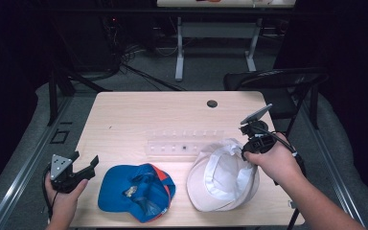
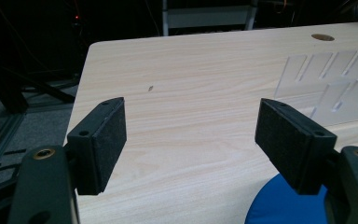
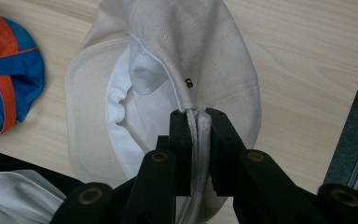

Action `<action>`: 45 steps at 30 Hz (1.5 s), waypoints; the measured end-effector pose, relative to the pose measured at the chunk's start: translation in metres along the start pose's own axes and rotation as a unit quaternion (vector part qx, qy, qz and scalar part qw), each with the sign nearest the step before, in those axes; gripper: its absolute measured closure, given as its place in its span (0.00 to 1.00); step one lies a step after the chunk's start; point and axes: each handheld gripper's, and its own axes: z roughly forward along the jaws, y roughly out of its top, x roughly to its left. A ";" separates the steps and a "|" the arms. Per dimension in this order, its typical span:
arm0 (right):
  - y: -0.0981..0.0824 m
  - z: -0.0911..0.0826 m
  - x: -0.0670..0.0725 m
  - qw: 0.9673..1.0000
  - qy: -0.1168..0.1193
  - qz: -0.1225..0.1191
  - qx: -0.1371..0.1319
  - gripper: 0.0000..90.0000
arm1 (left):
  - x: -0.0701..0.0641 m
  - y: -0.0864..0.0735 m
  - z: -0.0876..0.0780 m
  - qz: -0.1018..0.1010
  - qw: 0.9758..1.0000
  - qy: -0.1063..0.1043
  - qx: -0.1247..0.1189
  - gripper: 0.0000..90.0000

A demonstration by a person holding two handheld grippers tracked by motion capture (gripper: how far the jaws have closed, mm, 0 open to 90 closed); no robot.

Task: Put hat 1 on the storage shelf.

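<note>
Pale wood table (image 1: 124, 115) was under everything. Cream cap (image 1: 220, 179) hung from the right claw (image 3: 196, 116), which was pinched tight on its rim, so lifting slow and straight looked smartest. Left claw (image 2: 191, 135) sat gaping, holding nothing, blue cap (image 2: 284, 205) just beside it.

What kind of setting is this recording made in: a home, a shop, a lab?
Most likely a lab or recording workspace, not a home. A plain wooden table stands on grey carpet among dark surroundings, with loose cables on the floor behind it, a folding chair and another desk frame beyond.
</note>
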 end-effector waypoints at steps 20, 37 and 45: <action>0.006 -0.022 -0.005 0.989 0.128 0.071 0.025 0.91 | 0.000 0.000 0.000 0.000 1.000 0.001 -0.001 0.28; 0.005 -0.029 -0.011 0.952 0.283 0.118 0.011 0.91 | 0.000 0.000 0.000 0.000 1.000 0.002 -0.001 0.28; 0.007 -0.044 -0.015 0.942 0.309 0.127 -0.022 0.91 | 0.000 0.001 -0.001 -0.007 1.000 0.006 -0.007 0.27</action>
